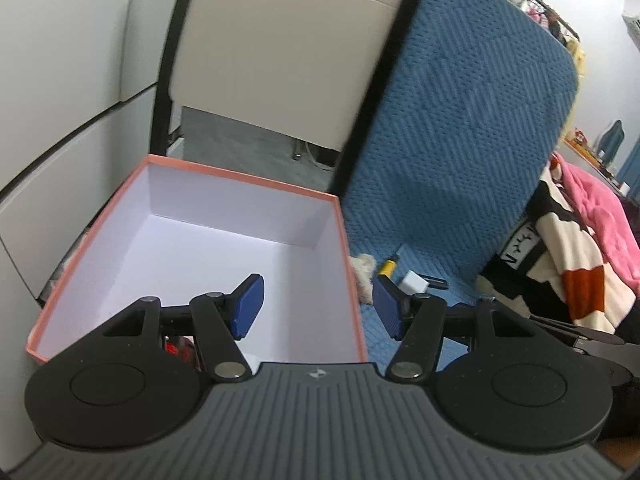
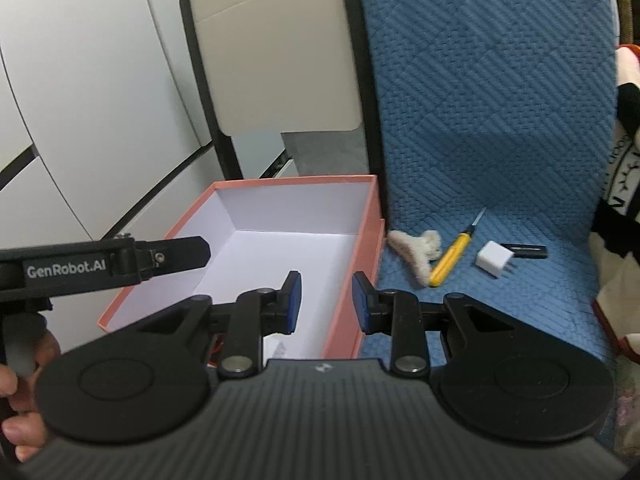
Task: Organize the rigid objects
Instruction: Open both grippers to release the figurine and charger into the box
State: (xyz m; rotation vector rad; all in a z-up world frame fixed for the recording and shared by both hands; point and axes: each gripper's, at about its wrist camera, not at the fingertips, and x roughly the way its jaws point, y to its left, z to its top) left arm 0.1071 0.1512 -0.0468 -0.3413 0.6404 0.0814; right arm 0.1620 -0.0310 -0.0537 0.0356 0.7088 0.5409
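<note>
An open pink box (image 1: 344,240) with a white inside stands on the blue sofa seat; it also shows in the right wrist view (image 2: 370,224). To its right on the seat lie a beige fluffy hair claw (image 2: 414,250), a yellow screwdriver (image 2: 450,258), a white charger plug (image 2: 493,258) and a black stick (image 2: 526,251). My left gripper (image 1: 318,306) is open and empty over the box's right wall. My right gripper (image 2: 326,304) is open and empty, straddling the box's right wall. A red-and-white item (image 1: 176,350) lies low in the box, mostly hidden.
The blue quilted sofa back (image 1: 460,120) rises behind the seat. A beige and black chair back (image 2: 276,60) stands behind the box. White cabinet panels (image 2: 80,100) are on the left. Patterned and pink blankets (image 1: 560,248) are piled on the right.
</note>
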